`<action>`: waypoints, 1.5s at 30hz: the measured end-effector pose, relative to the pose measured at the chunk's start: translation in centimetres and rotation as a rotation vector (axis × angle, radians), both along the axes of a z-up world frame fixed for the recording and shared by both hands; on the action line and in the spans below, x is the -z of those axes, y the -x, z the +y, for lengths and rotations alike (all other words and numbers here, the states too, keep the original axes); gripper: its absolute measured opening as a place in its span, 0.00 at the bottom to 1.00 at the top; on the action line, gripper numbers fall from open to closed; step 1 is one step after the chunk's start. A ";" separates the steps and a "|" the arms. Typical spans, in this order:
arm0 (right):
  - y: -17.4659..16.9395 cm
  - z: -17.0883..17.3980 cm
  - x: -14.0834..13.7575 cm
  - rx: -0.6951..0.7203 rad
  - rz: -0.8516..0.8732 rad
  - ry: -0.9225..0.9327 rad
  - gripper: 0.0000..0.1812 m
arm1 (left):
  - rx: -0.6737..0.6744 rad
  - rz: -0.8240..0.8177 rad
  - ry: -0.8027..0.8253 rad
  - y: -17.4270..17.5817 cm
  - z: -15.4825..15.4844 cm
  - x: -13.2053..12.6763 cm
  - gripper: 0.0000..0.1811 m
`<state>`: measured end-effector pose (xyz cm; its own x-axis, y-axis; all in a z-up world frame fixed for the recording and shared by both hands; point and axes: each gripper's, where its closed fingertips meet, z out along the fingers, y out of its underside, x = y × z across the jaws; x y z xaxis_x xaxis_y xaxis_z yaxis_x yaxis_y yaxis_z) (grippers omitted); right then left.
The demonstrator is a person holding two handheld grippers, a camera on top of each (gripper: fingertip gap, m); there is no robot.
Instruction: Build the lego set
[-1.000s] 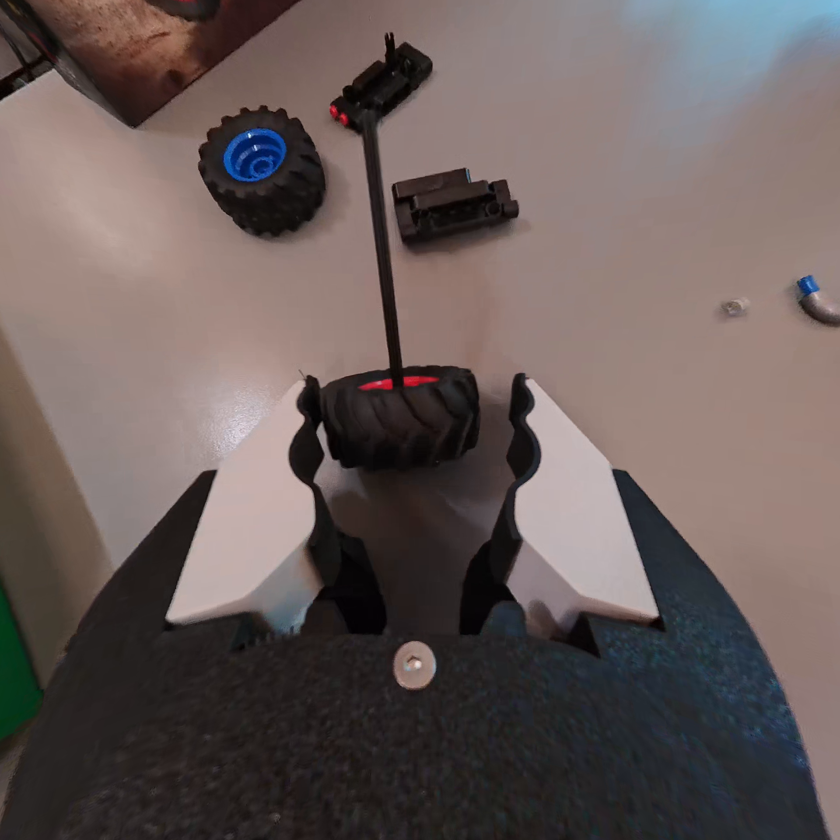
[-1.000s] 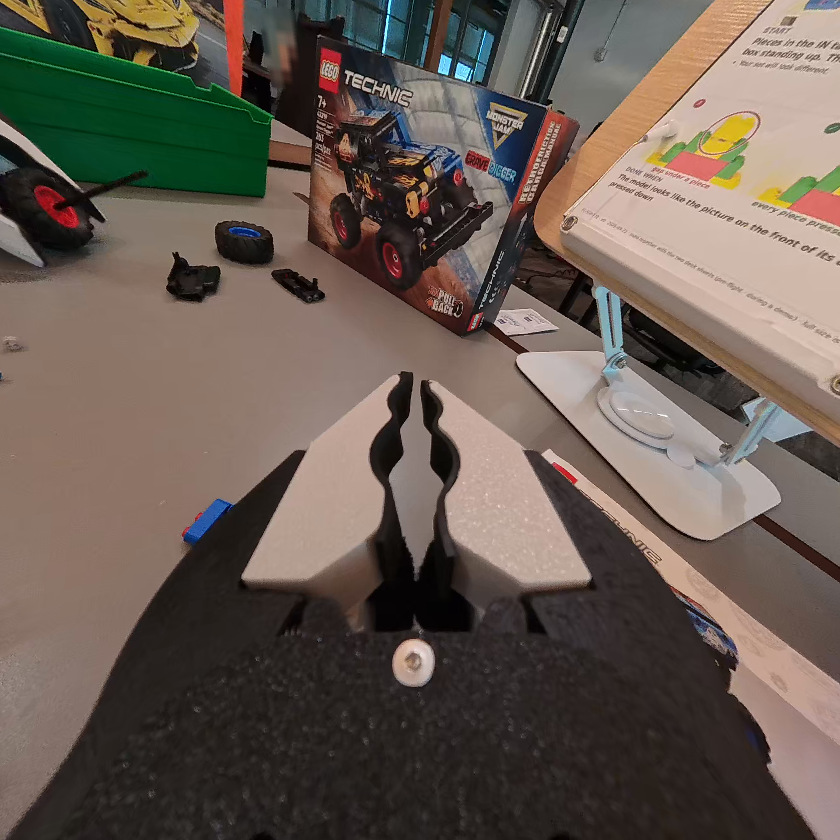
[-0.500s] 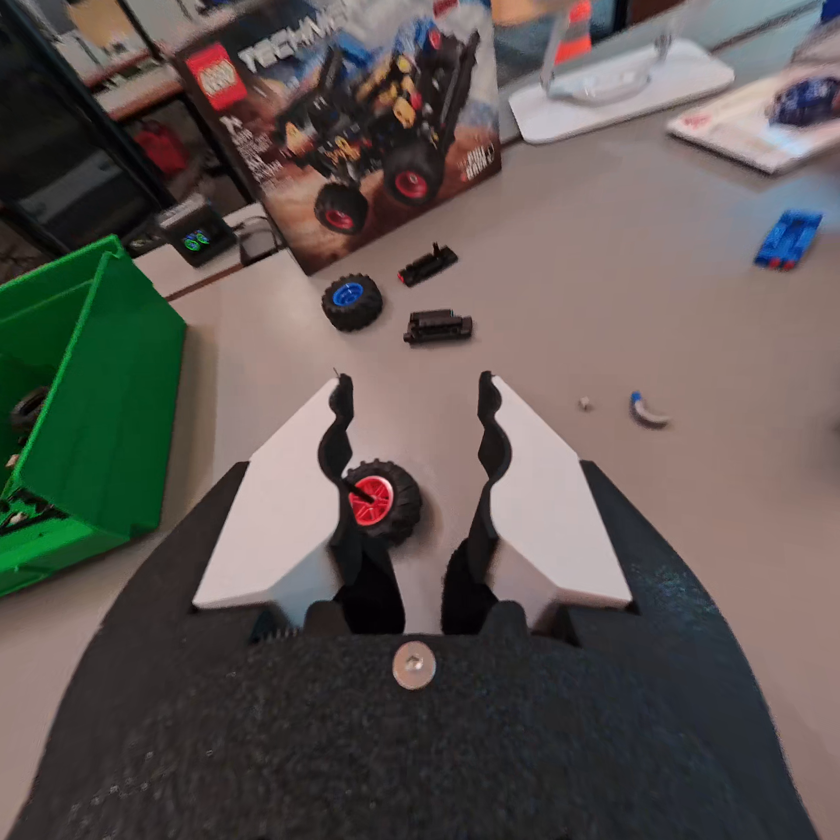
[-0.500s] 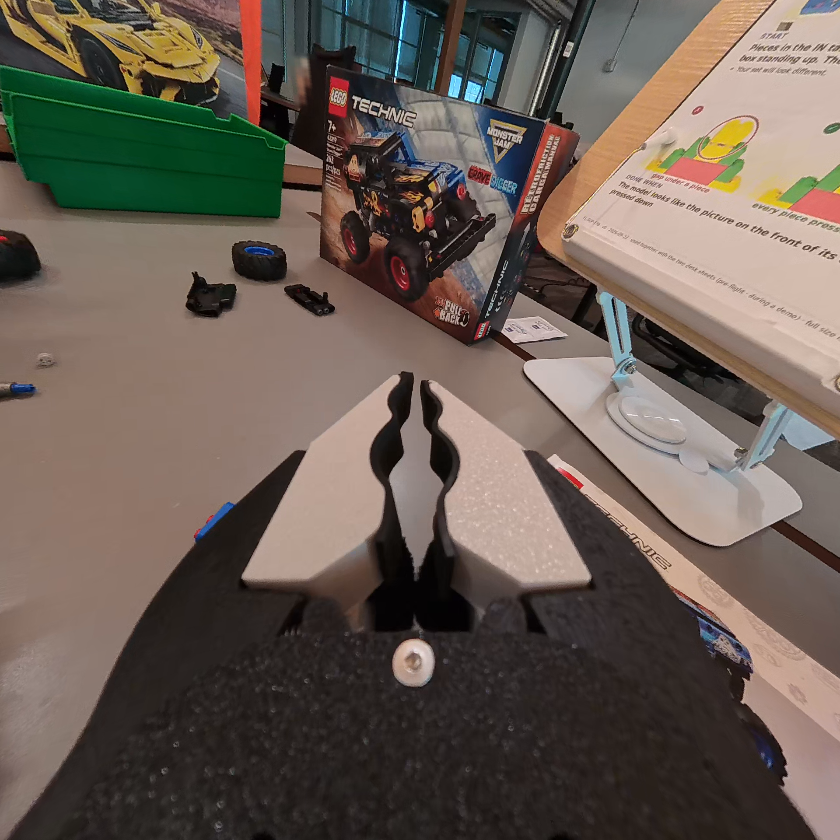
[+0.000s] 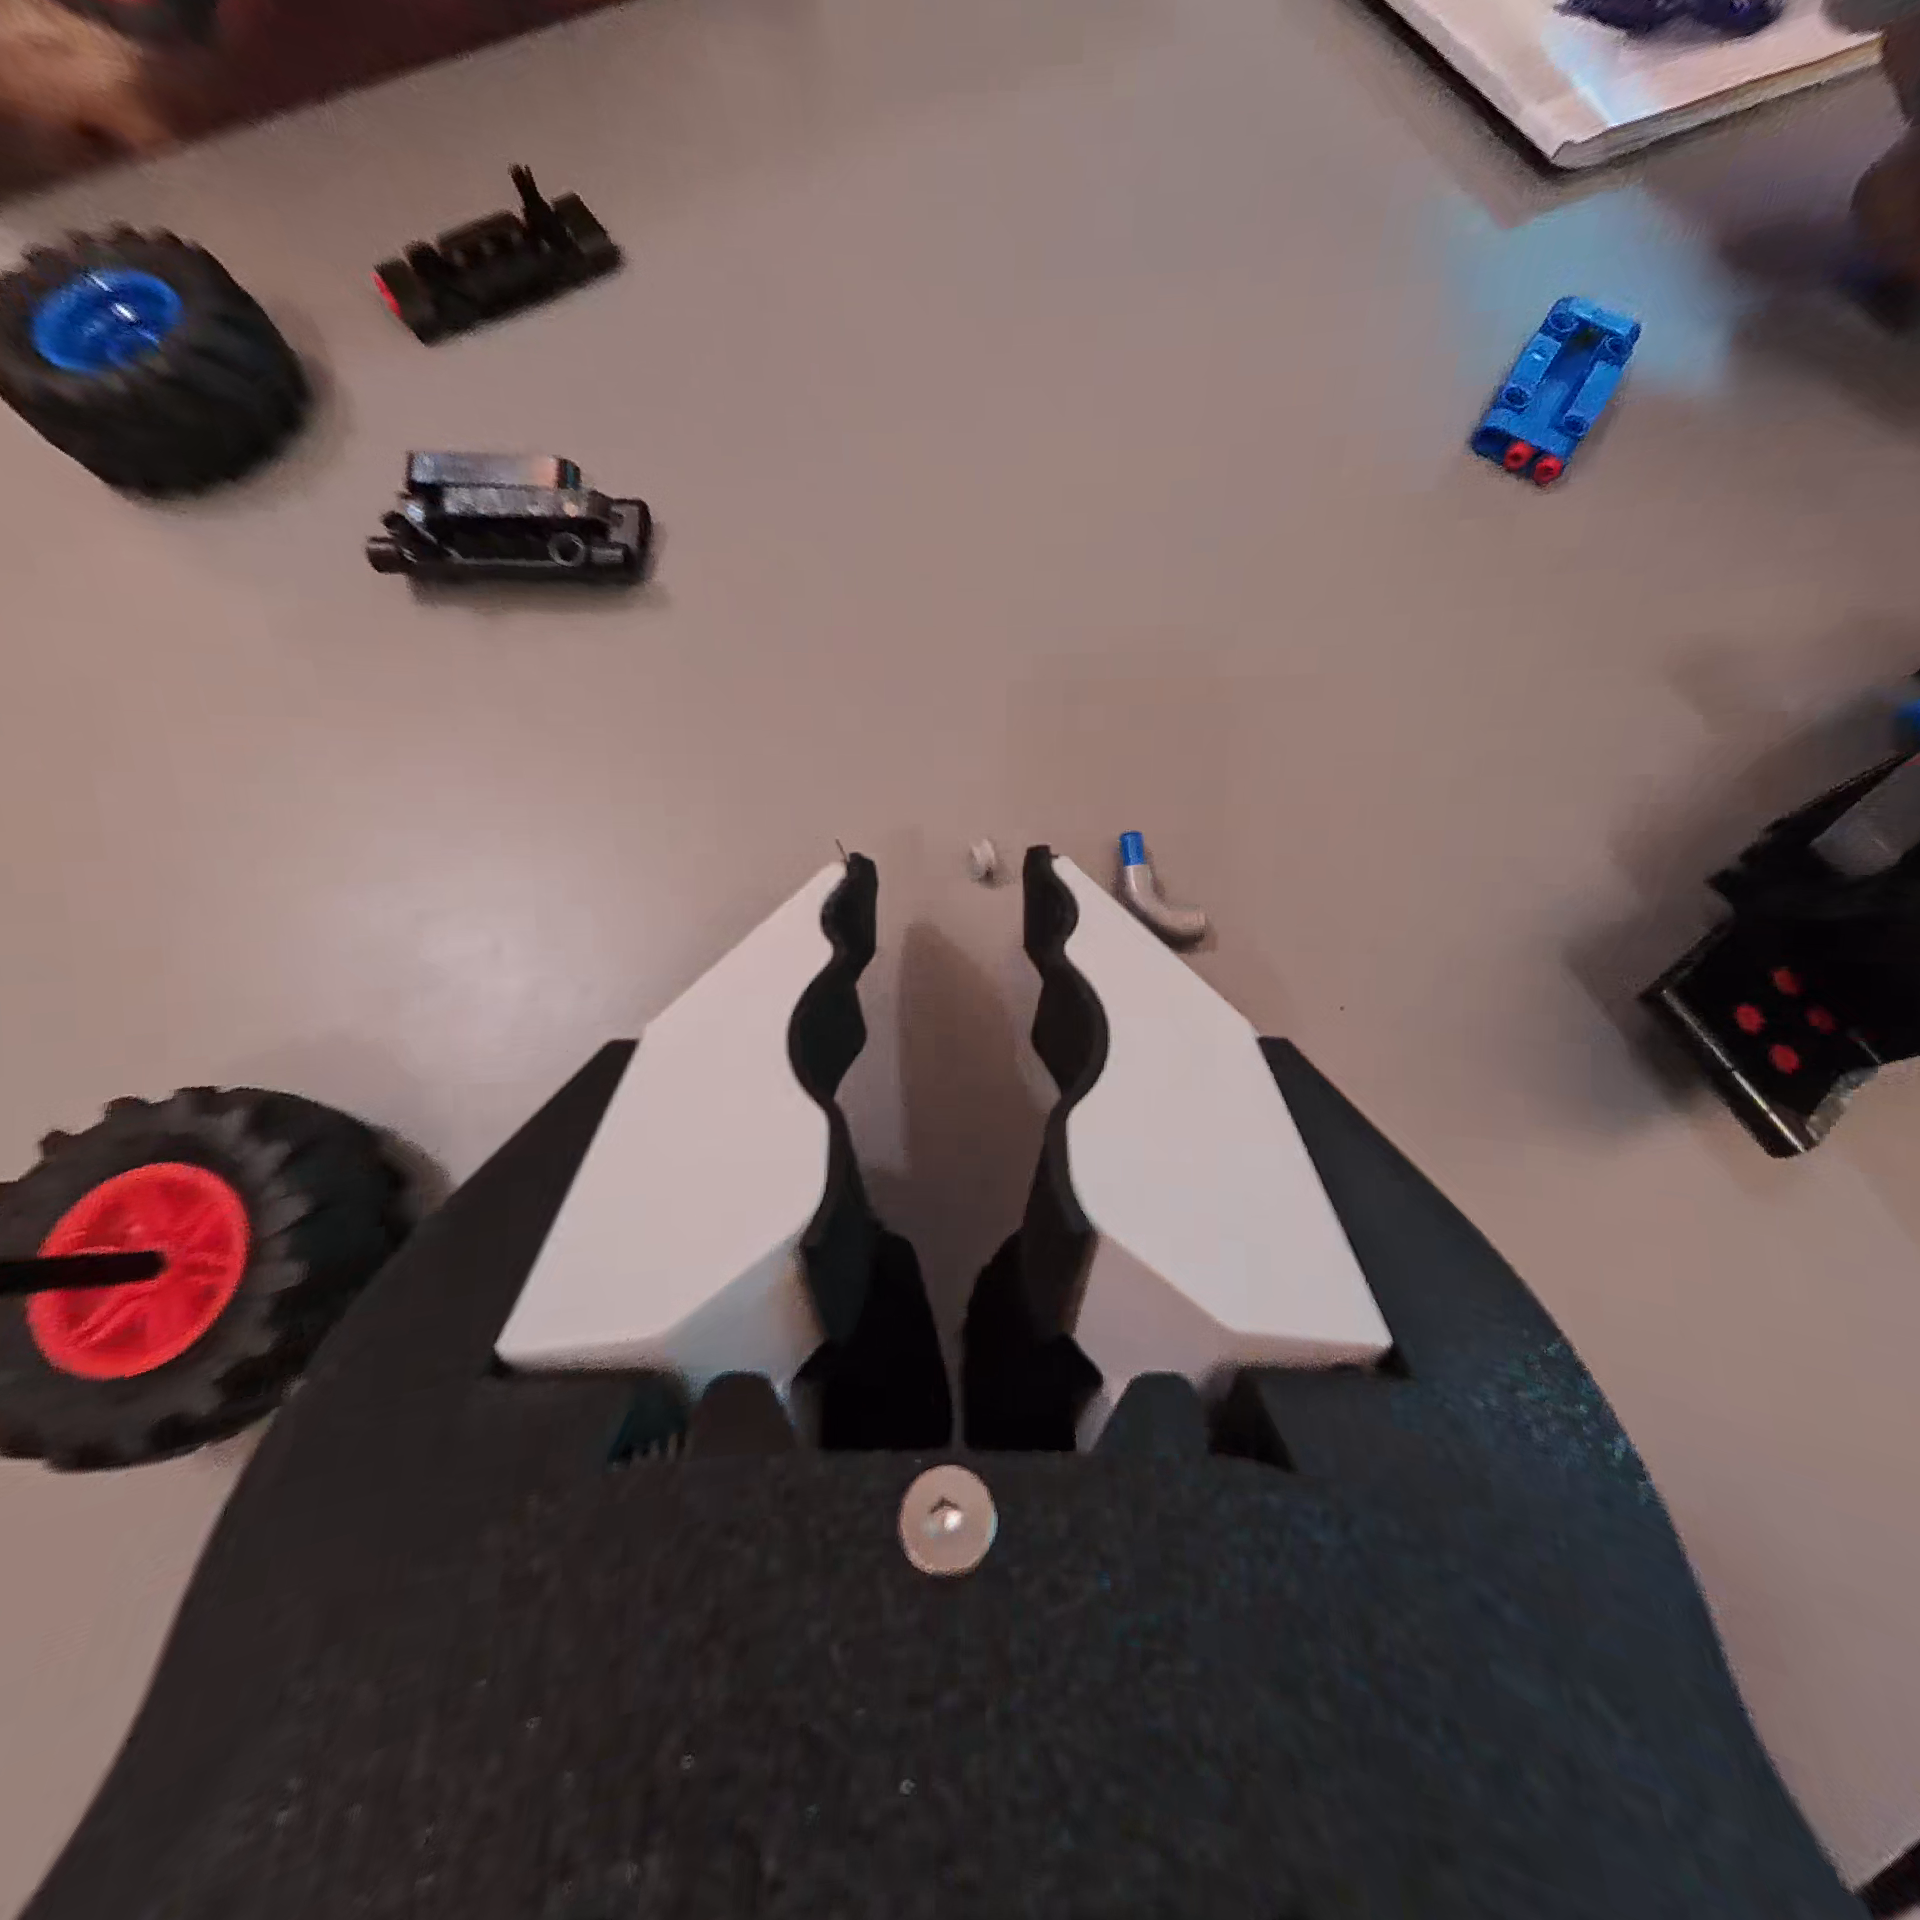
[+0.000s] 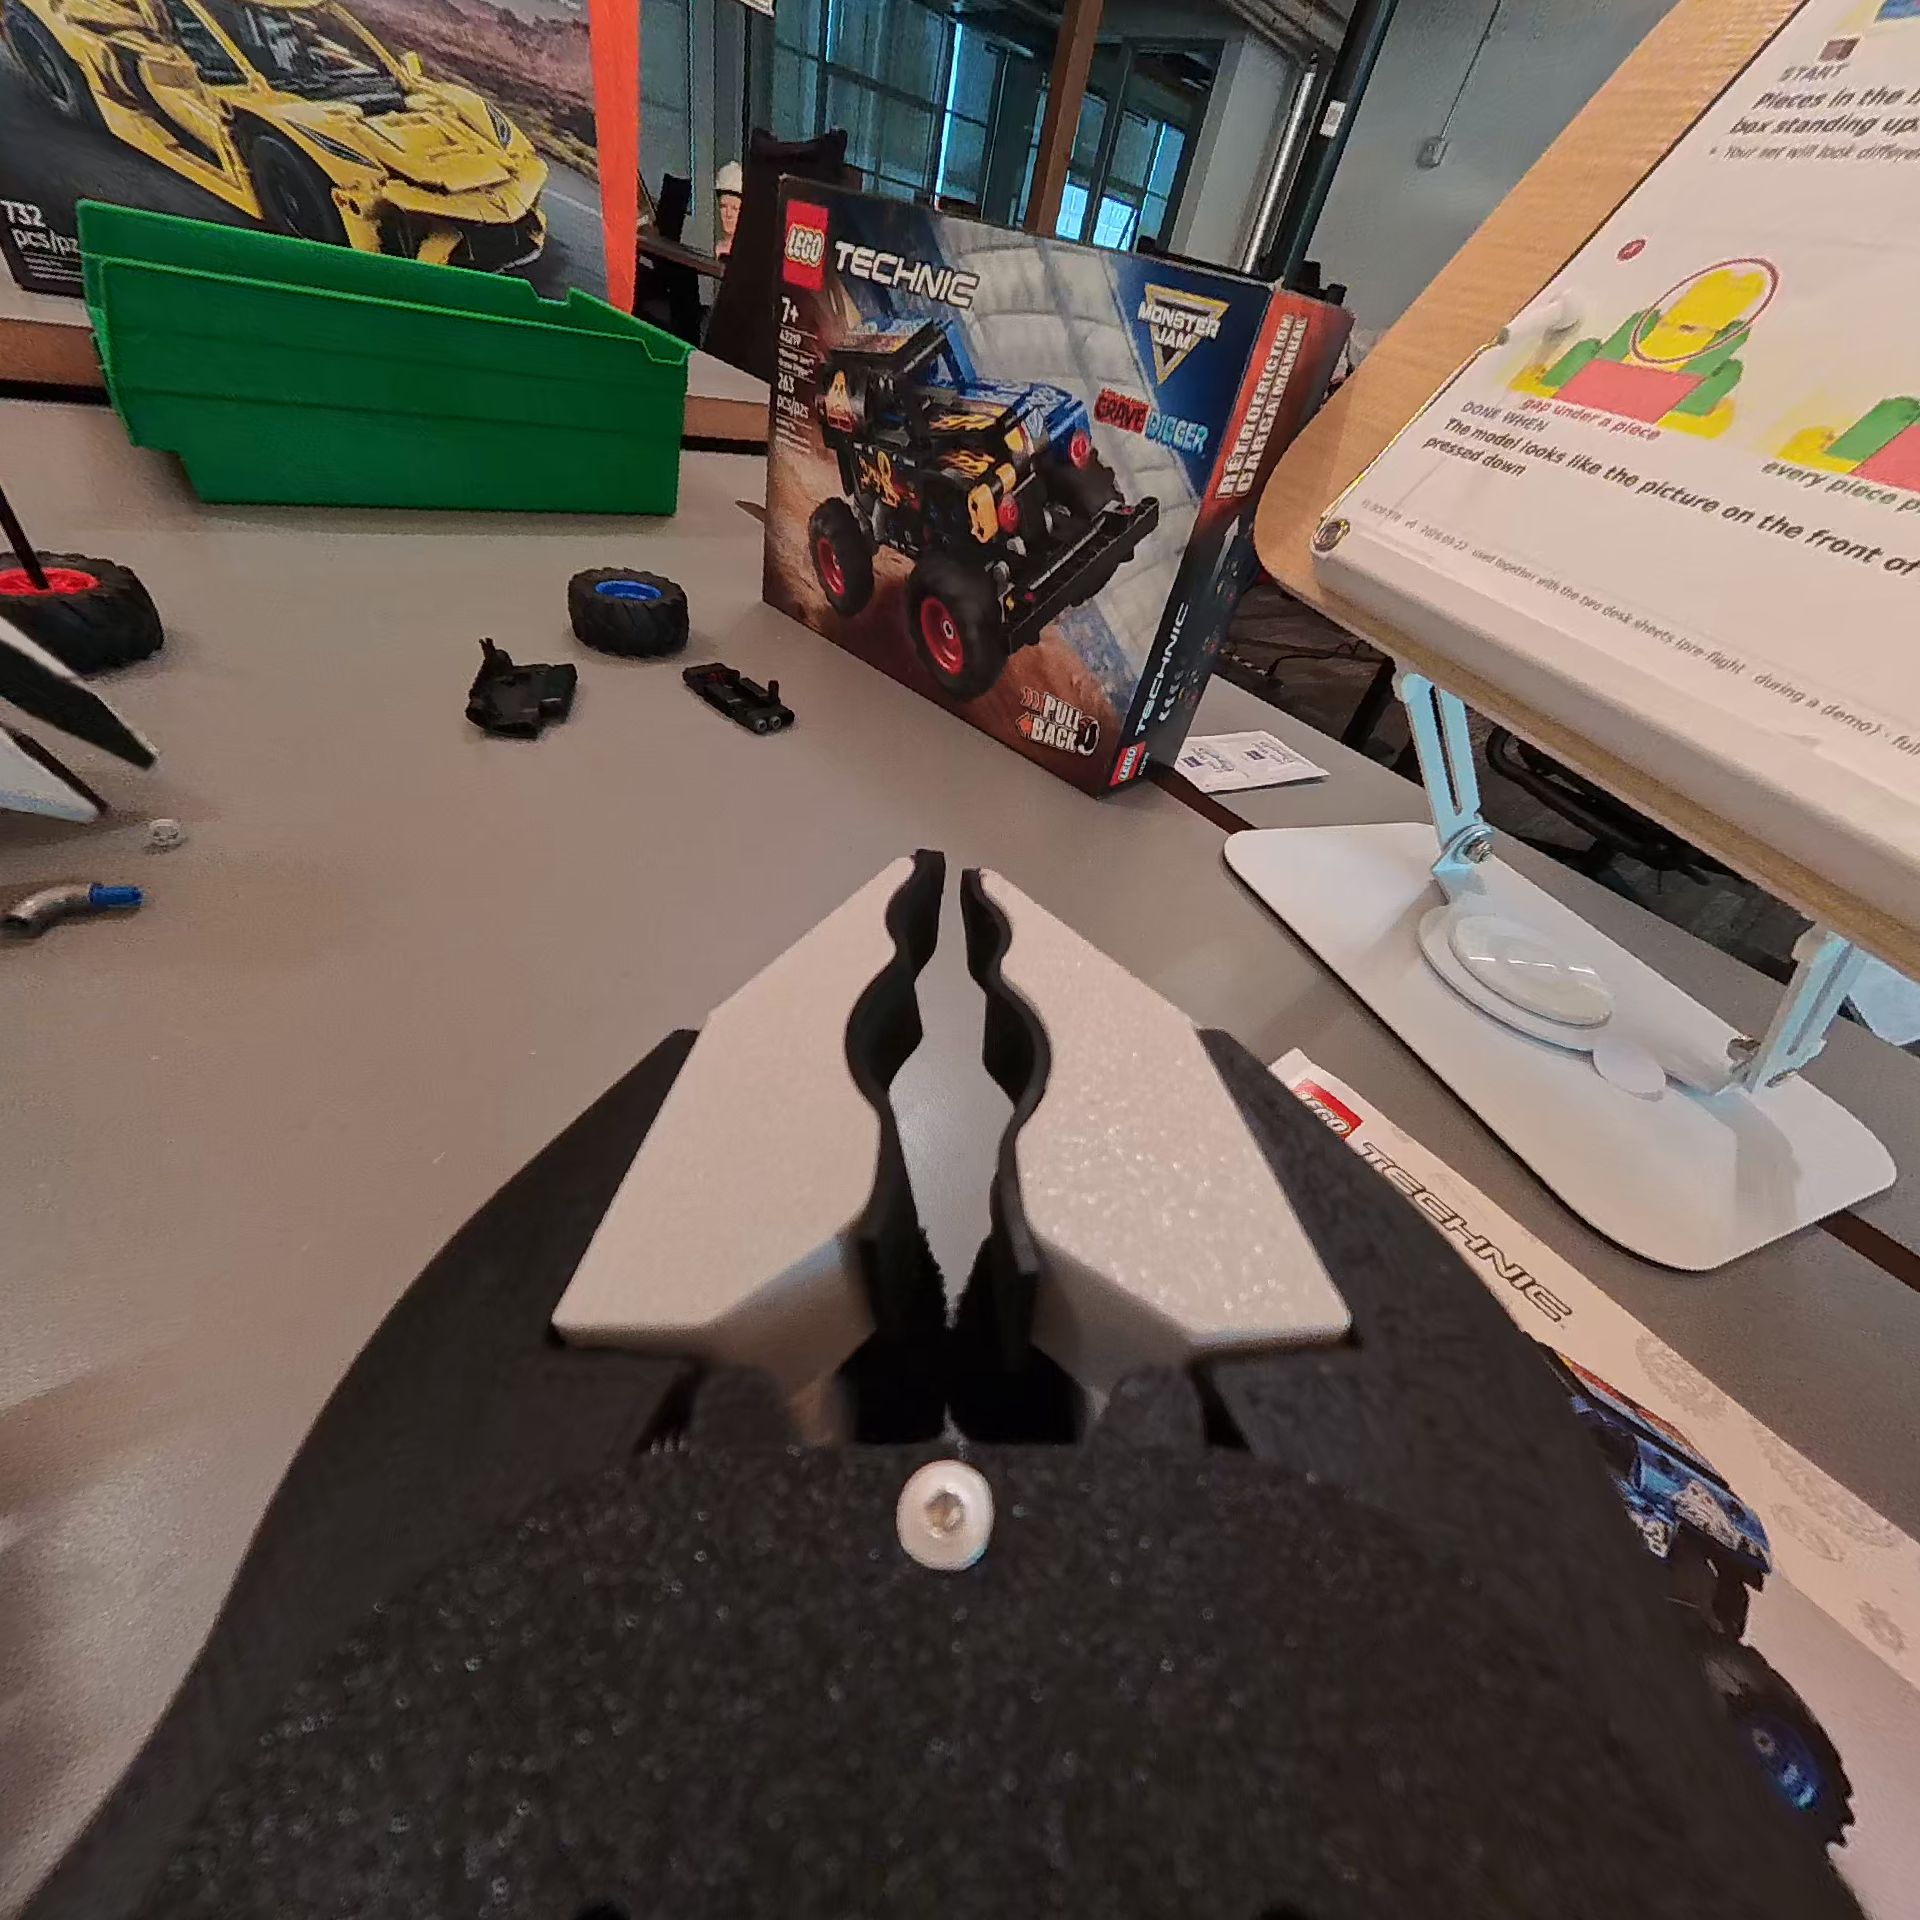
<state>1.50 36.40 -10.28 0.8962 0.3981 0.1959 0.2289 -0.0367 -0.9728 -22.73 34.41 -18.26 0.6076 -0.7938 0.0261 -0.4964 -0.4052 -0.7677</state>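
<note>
My left gripper point(image 5: 948, 868) is open and empty, low over the grey table point(image 5: 1039, 520). A tiny pale grey piece point(image 5: 982, 860) lies just ahead between its fingertips, not touched. A grey bent tube with a blue pin point(image 5: 1158, 899) lies beside the right fingertip. A red-hubbed wheel with a black axle point(image 5: 145, 1273) stands on the table at the lower left. My right gripper point(image 6: 951, 871) is shut with only a thin slit between the pads, and nothing is in it. The right wrist view shows the left gripper point(image 6: 47, 727) at its far left, next to the red wheel point(image 6: 73, 613).
A blue-hubbed wheel point(image 5: 135, 353), two black parts point(image 5: 499, 260) point(image 5: 509, 520), a blue part point(image 5: 1555, 390) and a black assembly with red pins point(image 5: 1787, 997) lie on the table. A toy truck box point(image 6: 997, 488), green bins point(image 6: 395, 395), a tilted board stand point(image 6: 1558, 1039) and a booklet point(image 6: 1558, 1351) surround the right gripper. Left tips to right tips: about 25 cm. My right tips are about 35 cm from the red wheel point(image 6: 73, 613), my left tips only 11 cm. The left camera catches it too, in the left wrist view point(image 5: 288, 1172).
The red wheel with its axle, between the left fingers a second ago, now stands free on the table to the left. The left gripper moved right to the tiny grey piece and narrowed. The right gripper barely moved.
</note>
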 end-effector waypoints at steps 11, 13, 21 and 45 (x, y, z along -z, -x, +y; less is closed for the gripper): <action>0.0 0.2 0.3 -0.021 0.014 0.020 0.02 | 0.024 0.094 -0.036 -0.7 0.3 1.4 0.06; 0.1 0.1 0.3 -0.023 0.011 0.020 0.02 | 0.029 0.099 -0.056 -0.4 0.4 1.2 0.03; 0.2 0.1 0.4 -0.034 0.023 0.037 0.03 | 0.087 -0.228 0.093 3.8 -0.5 -5.3 0.02; -0.4 0.3 0.4 0.002 0.030 0.039 0.03 | -0.499 0.413 0.151 34.3 33.2 -2.4 0.03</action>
